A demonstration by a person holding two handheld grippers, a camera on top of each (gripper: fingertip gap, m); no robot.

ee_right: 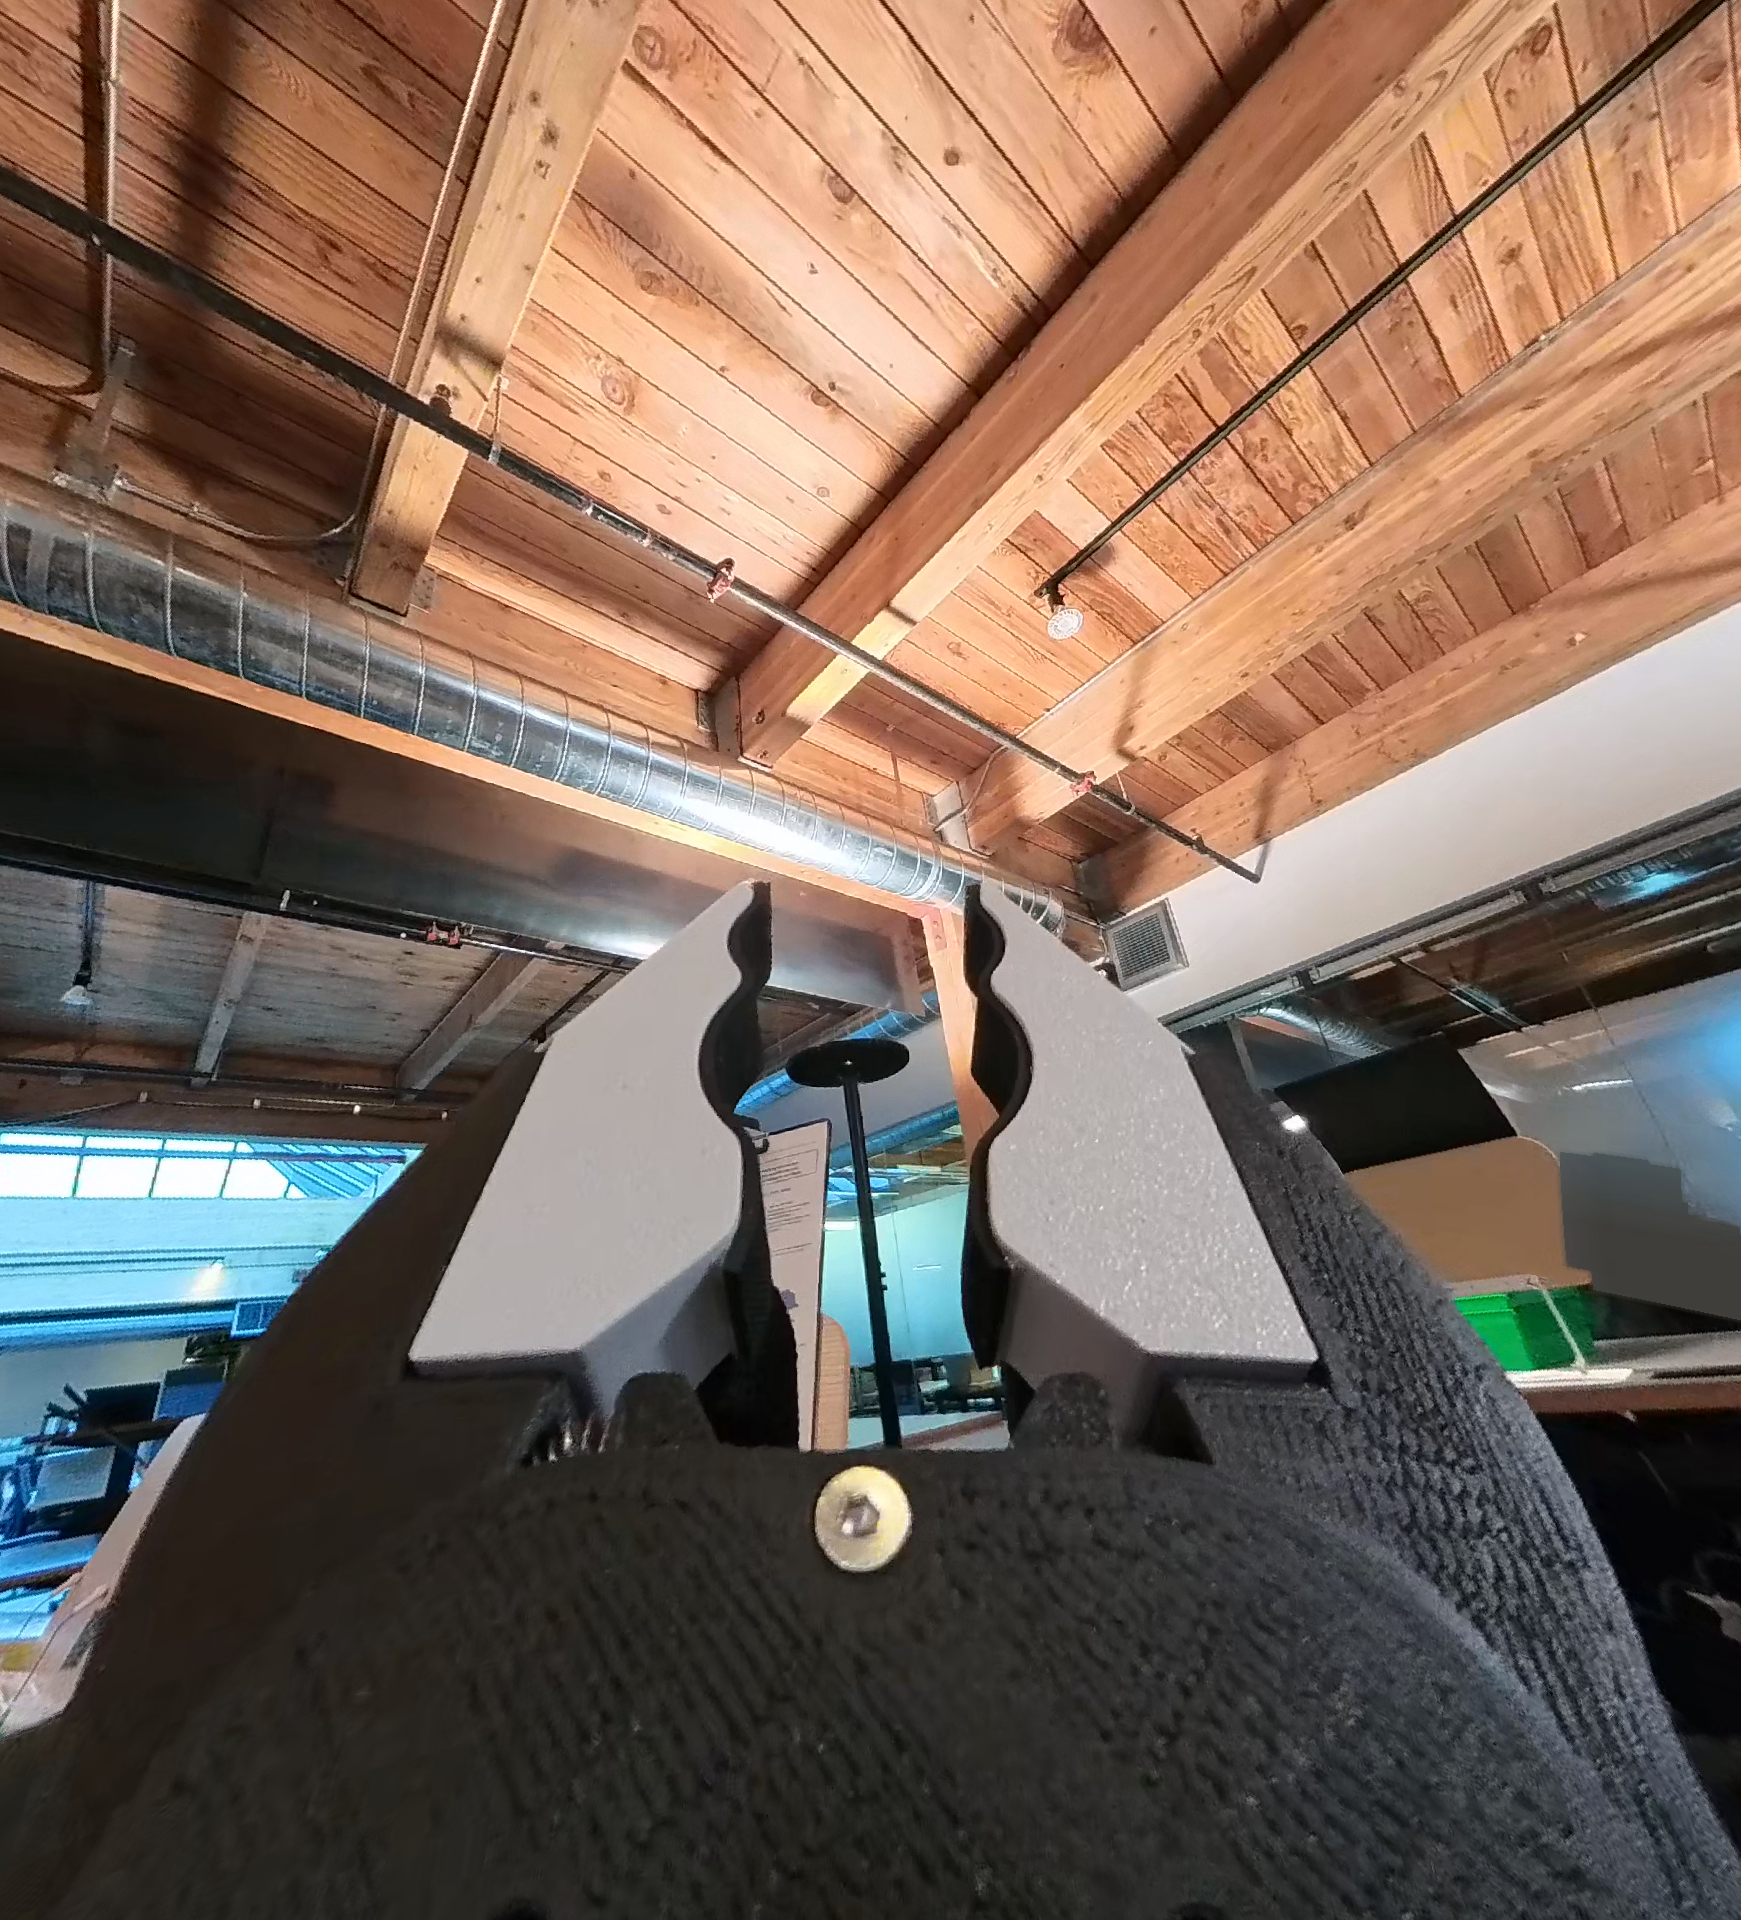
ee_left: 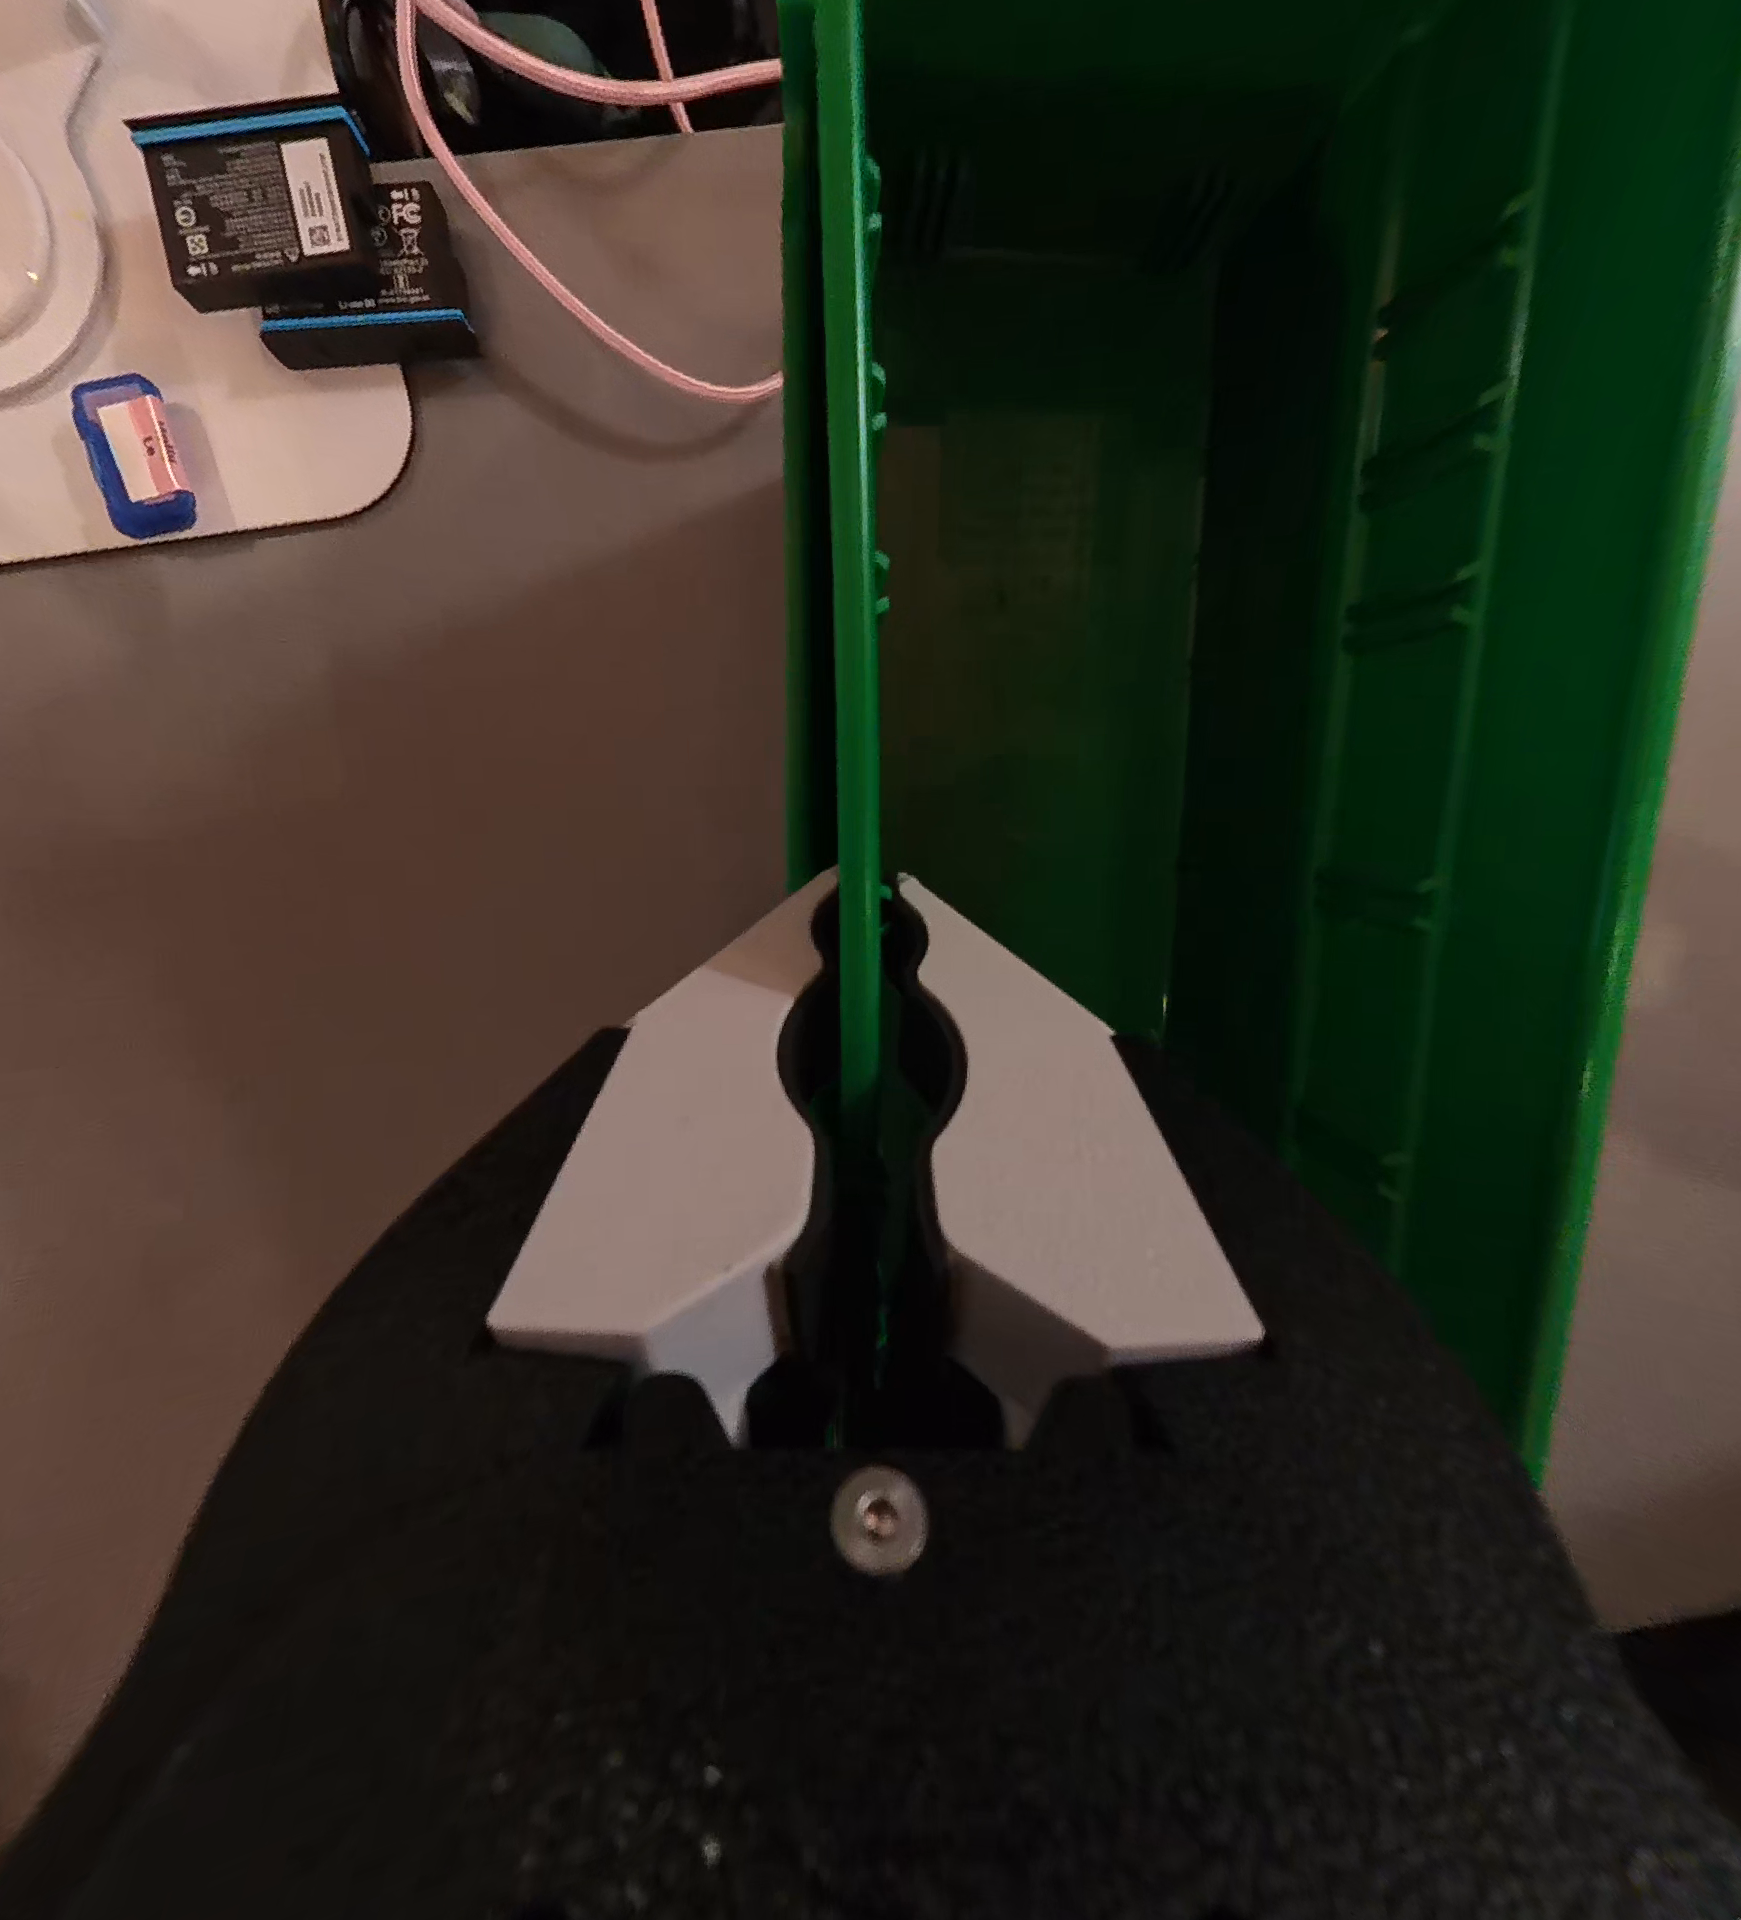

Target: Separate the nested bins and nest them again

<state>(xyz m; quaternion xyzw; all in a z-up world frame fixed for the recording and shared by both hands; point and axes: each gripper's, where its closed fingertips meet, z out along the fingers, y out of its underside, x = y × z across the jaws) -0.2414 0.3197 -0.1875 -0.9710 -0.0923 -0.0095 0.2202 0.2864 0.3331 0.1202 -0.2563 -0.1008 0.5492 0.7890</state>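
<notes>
Left wrist view: our left gripper pinches the green bin by its thin side wall above the grey worktop; it looks light, stiff, slick. Right wrist view: our right gripper points ceilingward, fingers parted, empty.

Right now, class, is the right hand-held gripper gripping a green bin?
No, the right hand-held gripper points up at the wooden ceiling with nothing between its open fingers.
</notes>
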